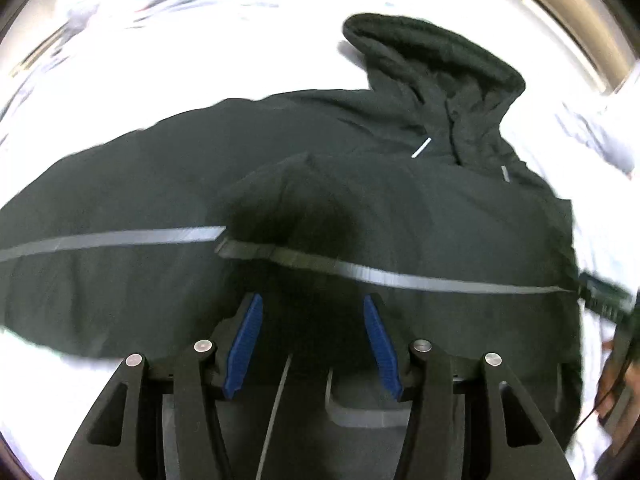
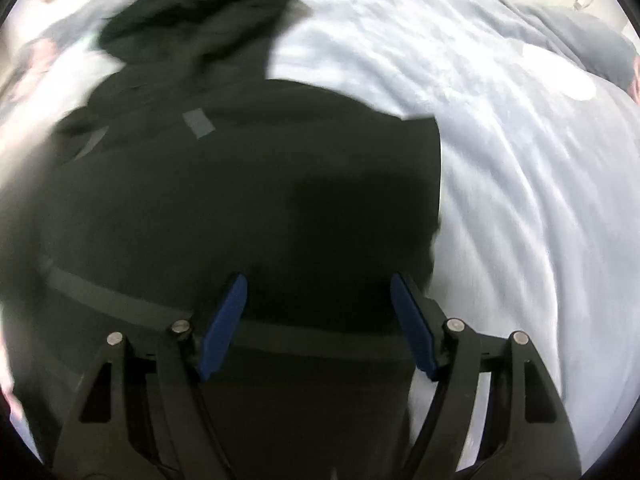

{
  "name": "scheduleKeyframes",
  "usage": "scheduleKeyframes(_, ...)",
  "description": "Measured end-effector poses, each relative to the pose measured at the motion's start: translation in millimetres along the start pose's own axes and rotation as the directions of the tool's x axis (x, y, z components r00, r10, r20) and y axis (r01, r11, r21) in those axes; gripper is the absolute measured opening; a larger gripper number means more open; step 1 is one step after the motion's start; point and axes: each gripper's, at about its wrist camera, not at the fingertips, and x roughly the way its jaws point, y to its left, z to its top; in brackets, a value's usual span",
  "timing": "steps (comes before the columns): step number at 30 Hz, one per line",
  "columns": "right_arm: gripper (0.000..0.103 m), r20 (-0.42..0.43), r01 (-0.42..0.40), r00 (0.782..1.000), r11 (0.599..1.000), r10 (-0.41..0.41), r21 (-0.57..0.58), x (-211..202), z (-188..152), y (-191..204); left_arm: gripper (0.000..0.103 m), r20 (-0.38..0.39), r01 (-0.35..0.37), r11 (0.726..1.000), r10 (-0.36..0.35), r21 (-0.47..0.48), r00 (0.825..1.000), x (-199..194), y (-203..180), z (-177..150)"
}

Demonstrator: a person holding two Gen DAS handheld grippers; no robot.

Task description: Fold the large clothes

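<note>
Surface: a bed with a pale blanket [image 2: 520, 184], rumpled, blown out white in the left wrist view. Room barely seen: a beige strip, floor or wall [image 1: 576, 4], at the rim; both views motion-blurred. No containers in view.

Dark hoodie [image 1: 320, 184] lies spread on the blanket, hood [image 1: 432, 64] at the far end, one part folded across the body, a grey stripe [image 1: 120, 238] running side to side. A white drawstring tip [image 1: 422, 148] shows below the hood.

Left gripper [image 1: 312, 304]: blue pads [image 1: 246, 344] spread apart, nothing pinched, pointing down over the hoodie's middle near the stripe, not touching as far as can be told.

Right gripper [image 2: 318, 284]: pads spread wide, nothing between them, over the hoodie near its right edge. Contact cannot be told. Grey patch [image 2: 198, 122] shows further up.
</note>
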Motion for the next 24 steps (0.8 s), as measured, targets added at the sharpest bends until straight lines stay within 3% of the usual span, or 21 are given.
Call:
scheduleKeyframes(3, 0.073, -0.016, -0.005, 1.000, 1.000, 0.005, -0.018, -27, -48, 14, 0.055, 0.003, 0.007, 0.998, -0.007, -0.068, 1.000, -32, 15, -35)
scheduleKeyframes(5, 0.073, -0.030, -0.056, 0.998, 0.998, 0.057, 0.014, -42, -81, 19, 0.055, 0.009, -0.006, 0.993, 0.007, -0.117, 1.000, -60, 33, -72)
scheduleKeyframes(8, 0.073, -0.050, -0.131, 0.990, 0.991, 0.132, 0.025, -56, -106, 22, 0.055, 0.016, -0.020, 0.982, 0.023, -0.186, 1.000, -86, 54, -107)
scheduleKeyframes(12, 0.073, -0.024, -0.153, 0.988, 0.988, 0.153, -0.004, -87, -122, 36, 0.055, 0.058, -0.028, 0.965, 0.045, -0.261, 0.997, -130, 97, -146)
scheduleKeyframes(15, 0.073, 0.023, -0.183, 0.983, 0.983, 0.183, 0.001, -117, -122, 53, 0.055, 0.104, -0.041, 0.949, 0.078, -0.312, 0.992, -166, 136, -159)
scheduleKeyframes(24, 0.076, 0.095, -0.164, 0.982, 0.986, 0.164, -0.004, -171, -140, 115, 0.055, 0.211, -0.004, 0.890, 0.112, -0.457, 0.971, -230, 281, -146)
